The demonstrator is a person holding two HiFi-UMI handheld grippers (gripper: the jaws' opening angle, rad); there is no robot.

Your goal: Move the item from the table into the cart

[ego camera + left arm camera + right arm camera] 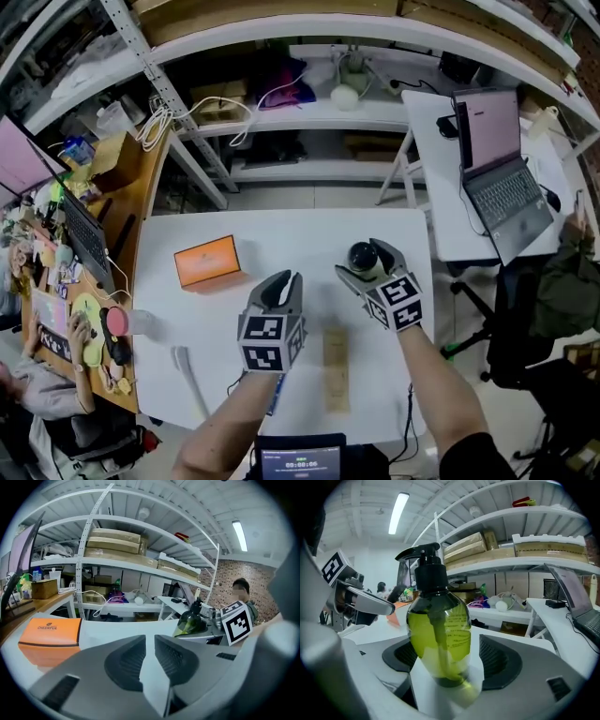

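Observation:
A green pump bottle (364,255) with a black pump head stands upright on the white table (281,234). My right gripper (367,264) is open around it; in the right gripper view the bottle (438,625) stands between the wide-spread pads, and the right pad (499,660) is clear of it. My left gripper (281,283) hovers to the bottle's left, shut with nothing in it; only a thin slit shows between its pads (126,663). From the left gripper view the bottle (190,620) appears at the right. No cart is in view.
An orange box (207,261) lies on the table's left part. A wooden block (336,368) and a white stick-like item (187,375) lie near the front edge. A cluttered desk (122,234) stands left, a side table with a laptop (502,178) right, shelves (309,112) behind.

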